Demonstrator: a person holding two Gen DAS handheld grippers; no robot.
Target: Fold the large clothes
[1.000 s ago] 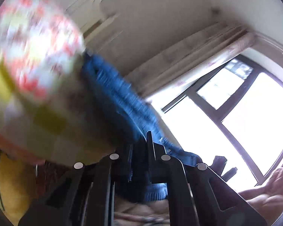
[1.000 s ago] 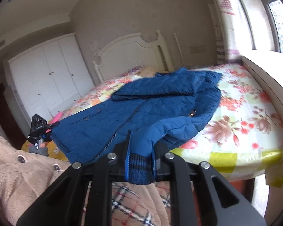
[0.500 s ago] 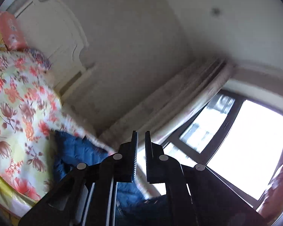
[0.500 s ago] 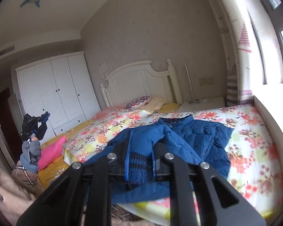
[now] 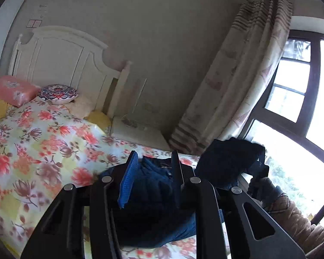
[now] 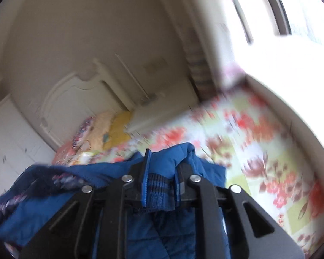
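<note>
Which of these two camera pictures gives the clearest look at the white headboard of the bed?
The left wrist view. There the white headboard is sharp, with its curved top and panels plain behind the pillows. In the right wrist view the headboard is smeared by motion blur, so only its pale outline shows.

The left gripper (image 5: 154, 168) points forward, its jaws spread apart with nothing pinched between the fingertips; the right gripper (image 6: 162, 172), seen blurred, has its jaws pressed onto a ribbed cuff; a gloved right hand (image 5: 262, 188) and beige sleeve hold it aloft.
</note>
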